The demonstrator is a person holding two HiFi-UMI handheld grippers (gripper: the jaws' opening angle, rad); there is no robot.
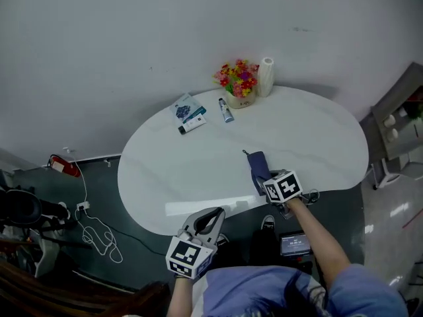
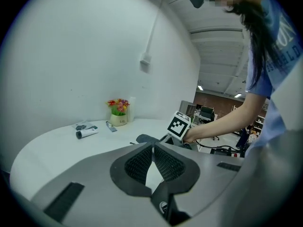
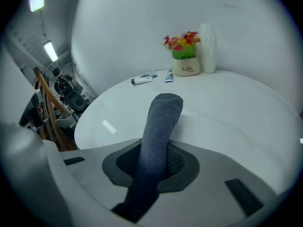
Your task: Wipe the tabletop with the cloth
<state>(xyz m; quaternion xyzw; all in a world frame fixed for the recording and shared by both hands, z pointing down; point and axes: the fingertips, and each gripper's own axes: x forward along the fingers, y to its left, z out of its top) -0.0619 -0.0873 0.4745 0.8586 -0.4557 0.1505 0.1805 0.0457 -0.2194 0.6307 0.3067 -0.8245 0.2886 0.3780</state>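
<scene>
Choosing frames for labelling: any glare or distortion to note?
Head view: even light, one bright reflection streak on the table near its front edge. Left gripper view, right gripper view: strong fisheye bending, black corners; the right one shows a small glare patch left of the cloth.

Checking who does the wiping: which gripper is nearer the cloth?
Right. The right gripper holds the cloth in its jaws; the left gripper hovers at the table's near edge.
</scene>
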